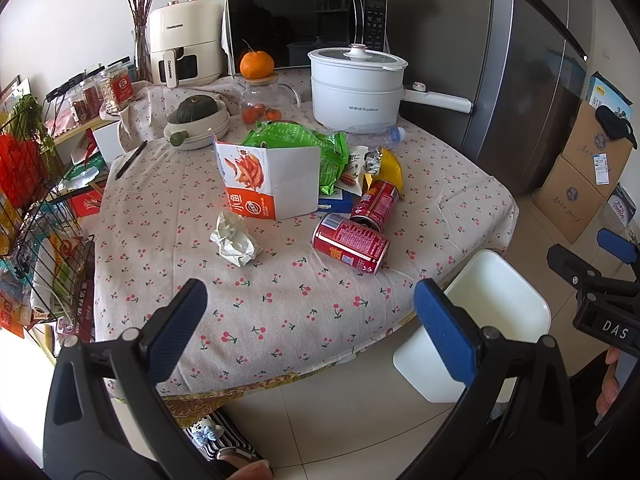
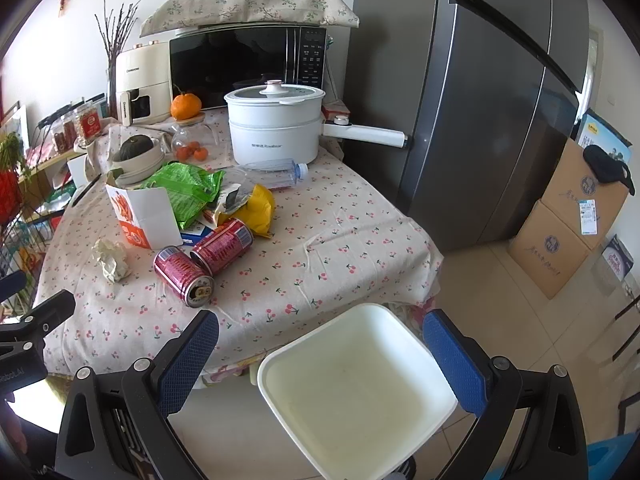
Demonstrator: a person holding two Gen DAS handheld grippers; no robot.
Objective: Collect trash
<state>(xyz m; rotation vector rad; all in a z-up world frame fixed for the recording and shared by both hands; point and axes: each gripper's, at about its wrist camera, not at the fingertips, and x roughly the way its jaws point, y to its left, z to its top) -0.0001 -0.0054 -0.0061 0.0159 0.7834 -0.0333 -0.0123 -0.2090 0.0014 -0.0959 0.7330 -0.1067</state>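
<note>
Trash lies in a loose heap near the middle of the tabletop, which wears a cherry-print cloth, and none of it appears to have been gathered, so the job looks to be at its very start. Nearest the cameras, the left claw hangs spread wide over the front edge of the cloth with nothing between its blue pads, and the right claw is likewise spread and empty, poised above the white bin that stands on the floor just beside the tabletop's front corner; the bin's inside shows bare, which supports the judgement that nothing has gone in. A little farther in lies a crumpled paper wad on the left, well apart from two red cans lying on their sides, touching or nearly touching each other. Just behind them stands an opened orange-and-white snack box, with a green wrapper, a yellow bag and a few smaller packets piled against it. Behind the pile a clear plastic bottle lies on its side at the foot of a white electric pot. Farther back sit a squash on a dish, a glass jar topped by an orange, an air fryer and a microwave, none of which reads as rubbish. Every piece remains to be lifted and dropped in the bin, the paper wad and the closest can being the easiest first reaches
</note>
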